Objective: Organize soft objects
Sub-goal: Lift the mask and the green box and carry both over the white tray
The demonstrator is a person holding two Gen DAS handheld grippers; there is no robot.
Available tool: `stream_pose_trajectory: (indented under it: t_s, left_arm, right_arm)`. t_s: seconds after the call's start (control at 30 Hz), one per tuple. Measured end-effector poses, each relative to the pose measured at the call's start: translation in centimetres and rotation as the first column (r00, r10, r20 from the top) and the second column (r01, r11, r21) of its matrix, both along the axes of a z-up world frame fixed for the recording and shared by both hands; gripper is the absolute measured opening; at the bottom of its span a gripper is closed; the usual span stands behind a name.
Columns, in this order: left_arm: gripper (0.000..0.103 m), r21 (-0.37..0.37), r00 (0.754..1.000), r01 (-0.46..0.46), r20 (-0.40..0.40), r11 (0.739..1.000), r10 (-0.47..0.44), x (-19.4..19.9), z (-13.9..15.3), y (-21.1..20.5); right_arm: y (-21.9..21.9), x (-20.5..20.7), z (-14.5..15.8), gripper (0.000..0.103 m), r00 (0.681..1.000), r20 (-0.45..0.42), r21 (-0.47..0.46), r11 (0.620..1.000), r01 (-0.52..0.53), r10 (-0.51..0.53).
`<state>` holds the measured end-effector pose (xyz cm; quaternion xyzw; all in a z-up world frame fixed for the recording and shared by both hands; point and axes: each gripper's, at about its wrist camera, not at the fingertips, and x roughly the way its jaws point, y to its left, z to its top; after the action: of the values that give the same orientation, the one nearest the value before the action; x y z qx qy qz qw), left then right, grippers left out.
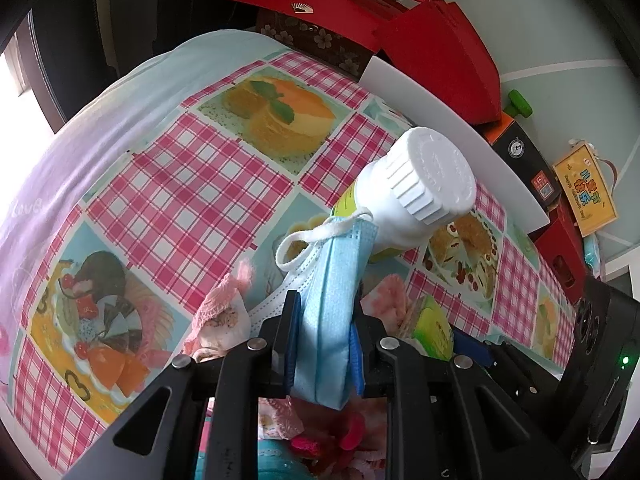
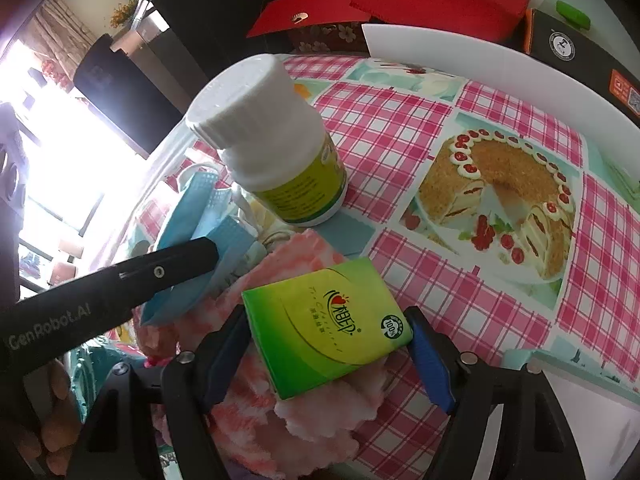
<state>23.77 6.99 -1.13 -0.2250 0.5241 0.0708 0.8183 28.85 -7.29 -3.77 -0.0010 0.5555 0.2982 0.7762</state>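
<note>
My left gripper is shut on a folded blue face mask and holds it just in front of a white bottle. The mask's white ear loop hangs free. A pink-and-white sock lies to its left on the table. In the right wrist view, my right gripper is shut on a green tissue pack, over a pink fluffy cloth. The left gripper's finger and the mask show to the left, beside the bottle.
The table has a pink checked cloth with cake pictures. A white board, red boxes, and a black-orange box stand along the far right edge. More pink soft items lie under the left gripper.
</note>
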Motion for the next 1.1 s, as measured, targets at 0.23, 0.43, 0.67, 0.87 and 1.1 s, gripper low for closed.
stream_pose_trajectory:
  t_s: [0.23, 0.43, 0.67, 0.87, 1.1]
  left_arm:
    - [0.016, 0.000, 1.000, -0.006, 0.013, 1.000, 0.006, -0.2, 0.3, 0.1]
    - [0.013, -0.004, 0.999, -0.014, 0.038, 1.000, 0.014, -0.4, 0.9, 0.2]
    - [0.013, -0.009, 0.996, -0.001, 0.092, 1.000, 0.001, -1.5, 2.8, -0.4]
    - [0.013, 0.002, 0.988, 0.026, 0.150, 1.000, -0.026, -2.7, 4.9, -1.3]
    - [0.013, 0.041, 0.972, 0.098, 0.209, 0.994, -0.105, -4.2, 7.5, -4.0]
  right_arm:
    - [-1.0, -0.7, 0.7, 0.079, 1.000, 0.014, 0.025, 0.999, 0.020, -0.020]
    - [-2.3, -2.1, 2.4, 0.079, 0.998, 0.038, 0.057, 0.997, 0.056, -0.059]
    - [-4.9, -4.9, 5.7, 0.079, 0.986, 0.096, 0.102, 0.986, 0.129, -0.139]
    - [-7.3, -7.5, 7.6, 0.079, 0.964, 0.134, 0.113, 0.970, 0.216, -0.230]
    - [-10.5, -10.3, 9.1, 0.079, 0.931, 0.167, 0.114, 0.945, 0.307, -0.323]
